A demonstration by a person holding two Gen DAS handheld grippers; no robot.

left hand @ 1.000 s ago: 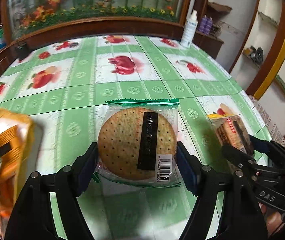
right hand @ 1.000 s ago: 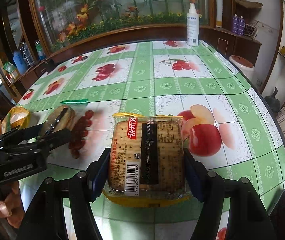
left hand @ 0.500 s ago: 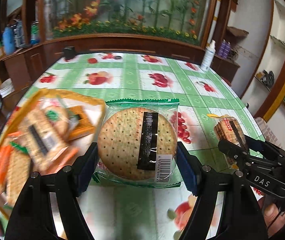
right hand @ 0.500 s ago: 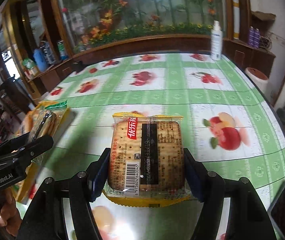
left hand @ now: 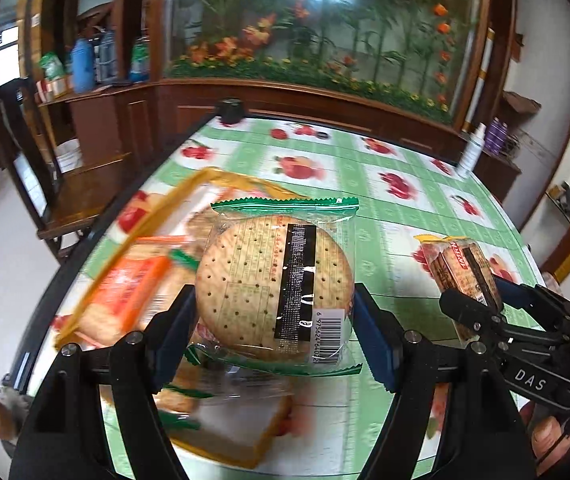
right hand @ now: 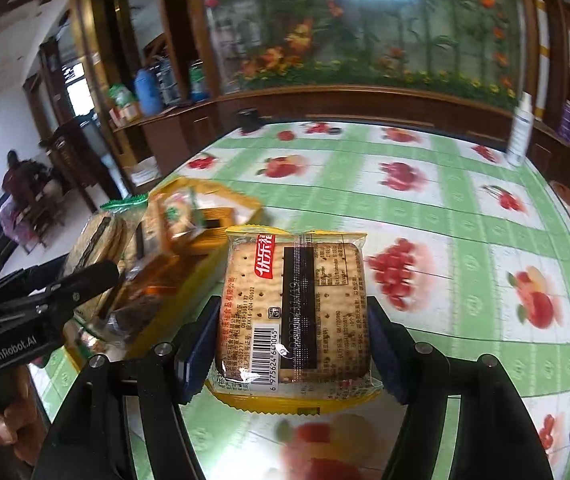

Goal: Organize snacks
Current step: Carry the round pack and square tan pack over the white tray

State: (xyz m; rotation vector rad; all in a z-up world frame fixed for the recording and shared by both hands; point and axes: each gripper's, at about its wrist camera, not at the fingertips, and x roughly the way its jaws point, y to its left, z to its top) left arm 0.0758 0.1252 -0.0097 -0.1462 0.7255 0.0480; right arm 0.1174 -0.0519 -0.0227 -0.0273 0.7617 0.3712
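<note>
My left gripper (left hand: 275,332) is shut on a round cracker pack (left hand: 275,284) with green seams, held in the air above a yellow tray (left hand: 205,178) of snack packs. My right gripper (right hand: 293,344) is shut on a square cracker pack (right hand: 293,312) in yellow wrapping, held above the table just right of the same yellow tray (right hand: 225,196). In the left wrist view the right gripper (left hand: 481,312) with its square pack (left hand: 465,268) shows at the right. In the right wrist view the left gripper (right hand: 85,276) with the round pack (right hand: 101,240) hangs over the tray at the left.
The round table (left hand: 405,184) has a green checked cloth with fruit prints. A white bottle (right hand: 519,128) stands at its far right edge and a small black object (left hand: 231,110) at the far edge. Wooden cabinets and a chair (left hand: 65,168) stand beyond the left edge.
Both grippers have swung left across the table and risen slightly, each keeping its pack. The yellow tray, earlier at the left edge of view, now lies under and beside the packs.
</note>
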